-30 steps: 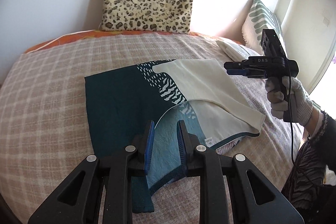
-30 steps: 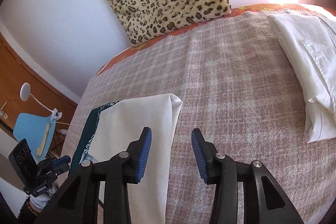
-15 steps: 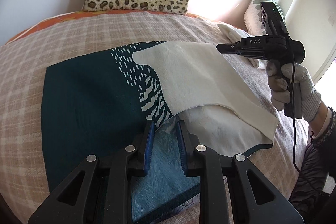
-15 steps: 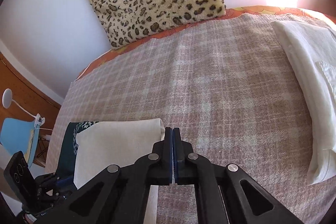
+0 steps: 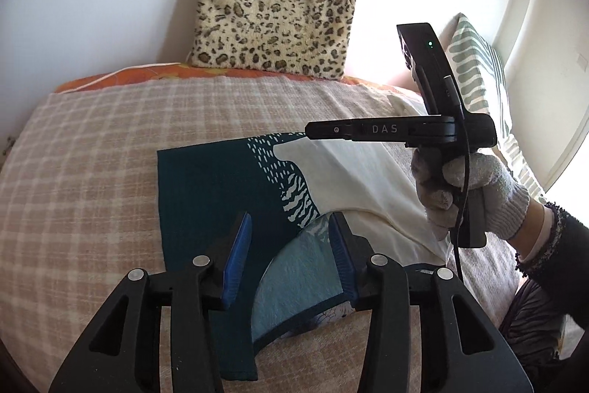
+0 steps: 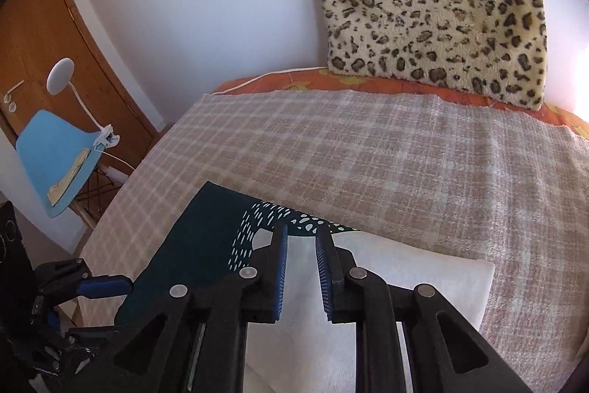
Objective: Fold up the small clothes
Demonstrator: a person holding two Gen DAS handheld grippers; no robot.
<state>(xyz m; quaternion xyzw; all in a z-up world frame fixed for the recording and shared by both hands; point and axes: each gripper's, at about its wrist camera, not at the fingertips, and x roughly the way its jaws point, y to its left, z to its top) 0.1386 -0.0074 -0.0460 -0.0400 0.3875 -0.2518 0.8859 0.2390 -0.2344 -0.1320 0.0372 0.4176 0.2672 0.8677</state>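
Garment: a small piece of clothing [image 5: 221, 194], dark teal with a cream section and a pale blue panel, lies on the bed [image 5: 92, 150].
Position: near the front edge of the checked blanket, well apart from the leopard-print cushion [image 5: 272, 2] propped against the wall.
Condition: partly folded; the cream section [image 5: 353, 179] is turned over the teal, and the pale blue panel [image 5: 302, 282] curves out beneath it at the near edge.
Long axis: in the left wrist view the teal part runs from the near edge away toward the cushion; the cream part extends sideways to the right of it.
Pattern: white dashes and zebra-like stripes [image 5: 298, 194] mark the border between teal and cream.
Left gripper [image 5: 291, 253]: fingers spread wide, nothing between the blue pads [image 5: 237, 256]; it sits above the near part of the garment, over the teal and pale blue areas.
Right gripper [image 6: 300, 271]: fingers a narrow gap apart, holding nothing; it is over the cream section close to the dotted border. In the left wrist view it is seen side-on, held in a gloved hand [image 5: 467, 194], and the gap cannot be judged there.
Other cloth: a white folded item [image 5: 405, 105] lies at the far right of the bed.
Surroundings: a striped cushion [image 5: 475, 72] at the right wall; a wooden door [image 6: 40, 35], a blue chair [image 6: 51, 150] and a white clip lamp [image 6: 60, 76] stand beside the bed.
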